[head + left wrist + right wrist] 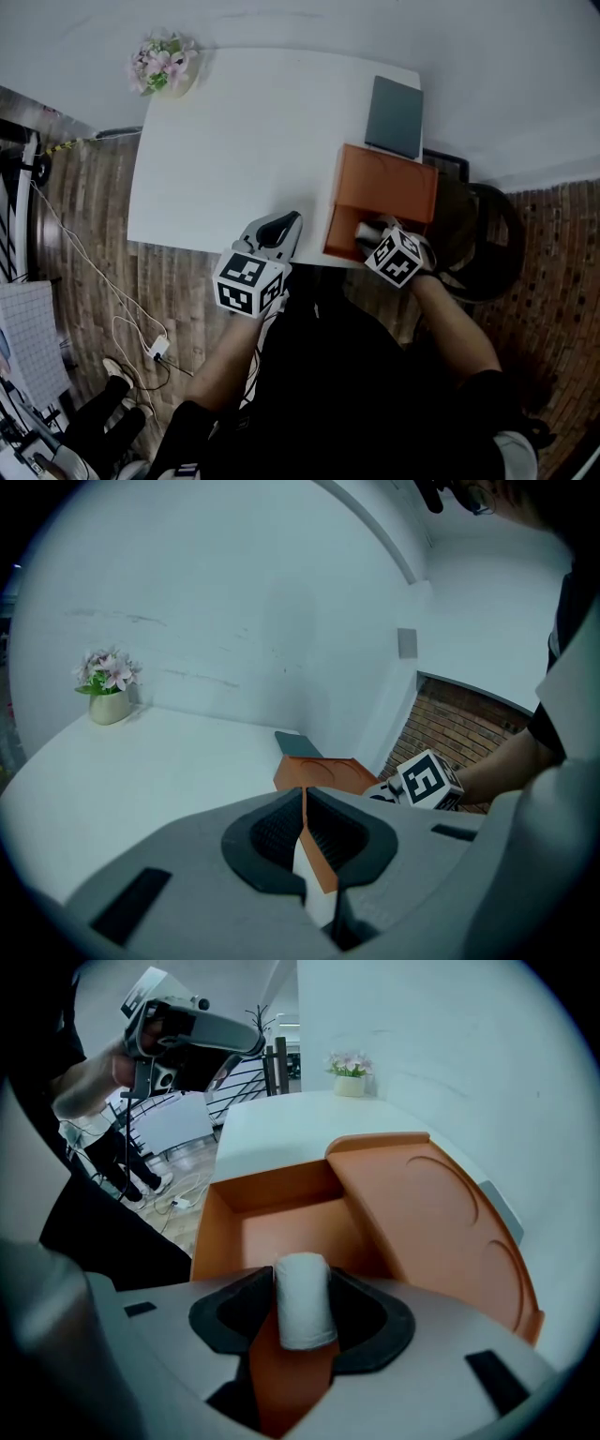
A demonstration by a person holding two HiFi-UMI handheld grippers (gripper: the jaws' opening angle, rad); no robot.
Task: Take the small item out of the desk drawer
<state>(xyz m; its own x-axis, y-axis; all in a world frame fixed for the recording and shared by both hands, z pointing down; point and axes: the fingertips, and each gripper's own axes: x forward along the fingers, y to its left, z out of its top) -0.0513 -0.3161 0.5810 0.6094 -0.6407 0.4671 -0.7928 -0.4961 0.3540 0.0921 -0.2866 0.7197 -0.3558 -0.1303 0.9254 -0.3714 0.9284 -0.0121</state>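
Right now the R claw point(302, 1286) points down into the open orange drawer point(281, 1227), jaws spread wide w/ the small white roll point(302, 1312) lying btwn them on the drawer floor, pads close on both sides, not squeezing. L claw point(305, 825) is closed & empty, over the white desk point(234, 141) edge

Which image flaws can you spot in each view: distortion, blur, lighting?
Head view: wide-angle bending curves the edges of the white rectangular desk. Left gripper view: dark round vignette, cool dim light, no glare. Right gripper view: same vignette; the orange drawer unit bows outward.
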